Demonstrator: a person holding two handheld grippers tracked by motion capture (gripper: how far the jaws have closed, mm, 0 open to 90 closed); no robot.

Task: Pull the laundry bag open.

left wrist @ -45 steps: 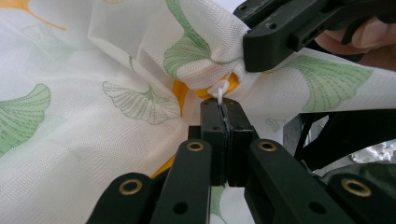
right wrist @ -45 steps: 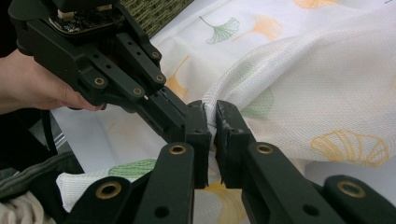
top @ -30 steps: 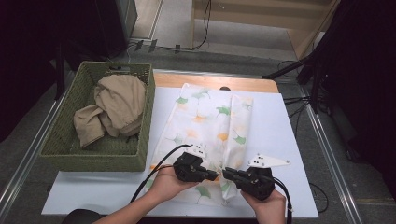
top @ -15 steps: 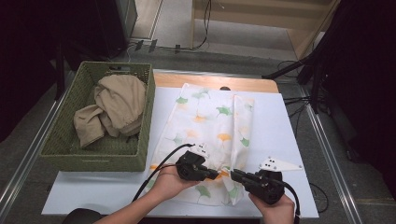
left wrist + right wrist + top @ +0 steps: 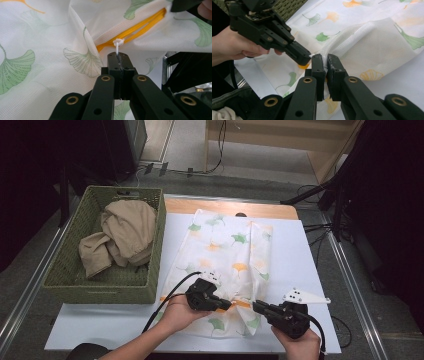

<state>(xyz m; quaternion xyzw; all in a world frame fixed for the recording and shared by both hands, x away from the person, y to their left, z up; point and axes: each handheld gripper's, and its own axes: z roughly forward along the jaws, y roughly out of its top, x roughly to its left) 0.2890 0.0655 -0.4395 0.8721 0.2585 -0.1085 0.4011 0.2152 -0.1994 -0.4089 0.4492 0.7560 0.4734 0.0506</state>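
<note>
1. The cover (image 5: 225, 265), white with ginkgo leaves, lies flat at the middle of the high view, its near edge at lower centre where my two grippers meet.
2. Its yellow zipper (image 5: 135, 31) runs along that near edge. In the left gripper view it looks parted just past the pull, so I judge the opening or closing only partly done; which of the two I cannot tell.
3. My left gripper (image 5: 117, 56) is clenched on the white pull cord (image 5: 117, 45), right at the zipper's end.
4. My right gripper (image 5: 324, 62) is clamped on a fold of the cover's fabric just beside the left one, holding the edge taut.
5. What is left, as I read it: draw the pull along the rest of the zipper while the right side holds.
6. Outward: the counter (image 5: 300, 255) under the cover, and at upper left the green basket (image 5: 75, 280) with a tan cloth (image 5: 122, 235) in it, untouched.
</note>
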